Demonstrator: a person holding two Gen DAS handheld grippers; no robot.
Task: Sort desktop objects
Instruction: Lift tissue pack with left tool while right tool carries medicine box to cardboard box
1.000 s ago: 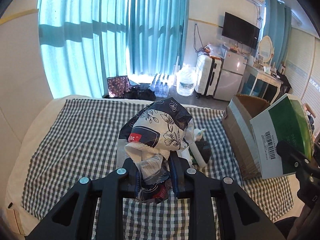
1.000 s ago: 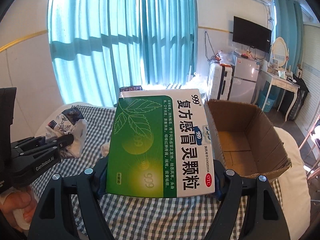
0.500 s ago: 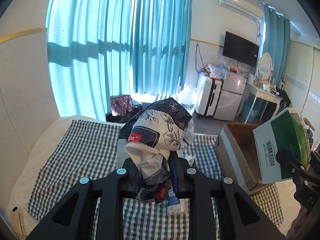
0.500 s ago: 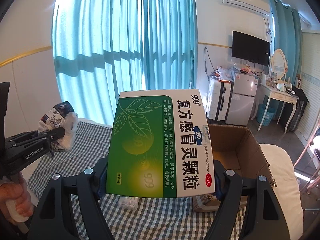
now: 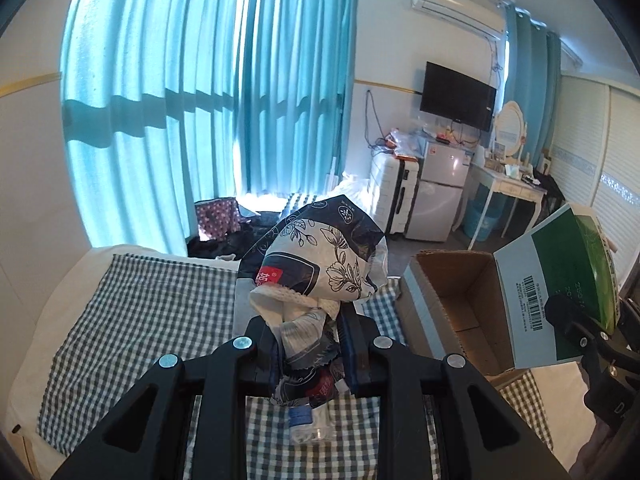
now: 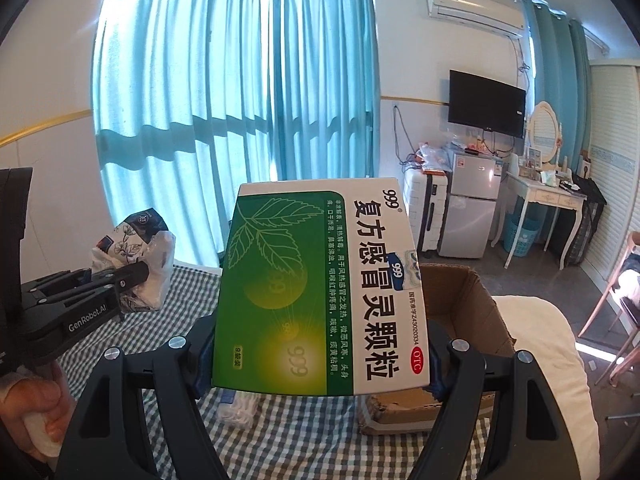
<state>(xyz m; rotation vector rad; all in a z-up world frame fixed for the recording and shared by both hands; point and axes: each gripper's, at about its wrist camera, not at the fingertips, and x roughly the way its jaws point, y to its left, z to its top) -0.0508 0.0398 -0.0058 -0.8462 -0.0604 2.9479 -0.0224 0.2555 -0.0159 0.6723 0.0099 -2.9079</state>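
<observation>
From my feed, teal curtains (image 6: 240,92) fill ten to twelve o'clock, sunlight striping them with window-frame shadows. At one o'clock an air conditioner (image 6: 474,10) sits high on the white wall, a dark television (image 6: 486,104) below it. Toward two o'clock I see a white suitcase (image 5: 394,196), small fridge (image 6: 470,208), and white dressing table (image 6: 546,196) with oval mirror (image 6: 544,128).

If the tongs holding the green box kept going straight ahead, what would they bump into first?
Probably the cardboard box: it sits just ahead and below the right tongs, partly hidden behind the green medicine box they hold. Depth is hard to judge.
</observation>
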